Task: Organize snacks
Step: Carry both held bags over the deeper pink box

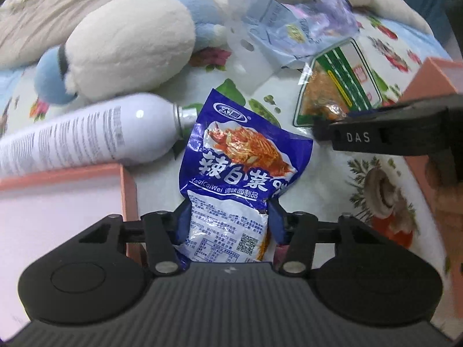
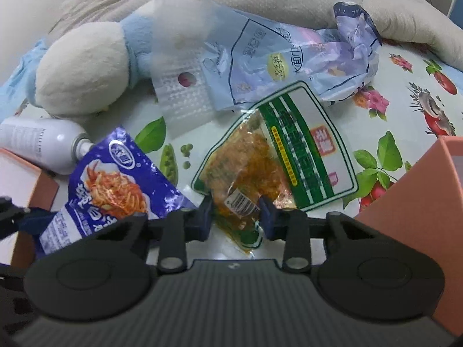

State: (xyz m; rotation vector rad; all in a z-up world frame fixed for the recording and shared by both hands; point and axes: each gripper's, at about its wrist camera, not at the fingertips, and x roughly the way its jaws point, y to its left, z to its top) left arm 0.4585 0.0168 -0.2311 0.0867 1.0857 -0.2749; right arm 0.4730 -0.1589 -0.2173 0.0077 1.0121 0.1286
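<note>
**Both grippers clamped on snack packets**

In the left wrist view the left gripper (image 1: 227, 219) sits at lower centre, its blue pads pressed against the sides of the blue packet (image 1: 240, 156), which it grasps by its white lower end. The packet stands up the middle of the frame over the floral sheet (image 1: 332, 179). This view alone shows the long side of the white spray can (image 1: 84, 136) at left, its nozzle touching the packet's upper left edge, and a pink box (image 1: 127, 193) at lower left just beside the gripper. From the right edge the right gripper's finger (image 1: 376, 137) reaches in, its tip on the green packet (image 1: 335, 92).

The right wrist view shows that grip closely: the right gripper (image 2: 235, 217) is clenched on the green packet (image 2: 289, 156) at its clear, orange-filled lower corner near the barcode. The blue packet (image 2: 115, 185) lies at lower left, with a blue pad of the left gripper (image 2: 37, 215) at its edge. Only the can's neck end (image 2: 55, 144) shows here. A second pink box (image 2: 419, 202) fills the right edge.

Both views show the plush toy (image 1: 127, 43) at upper left and crumpled pale wrappers (image 2: 289, 57) at upper centre.
</note>
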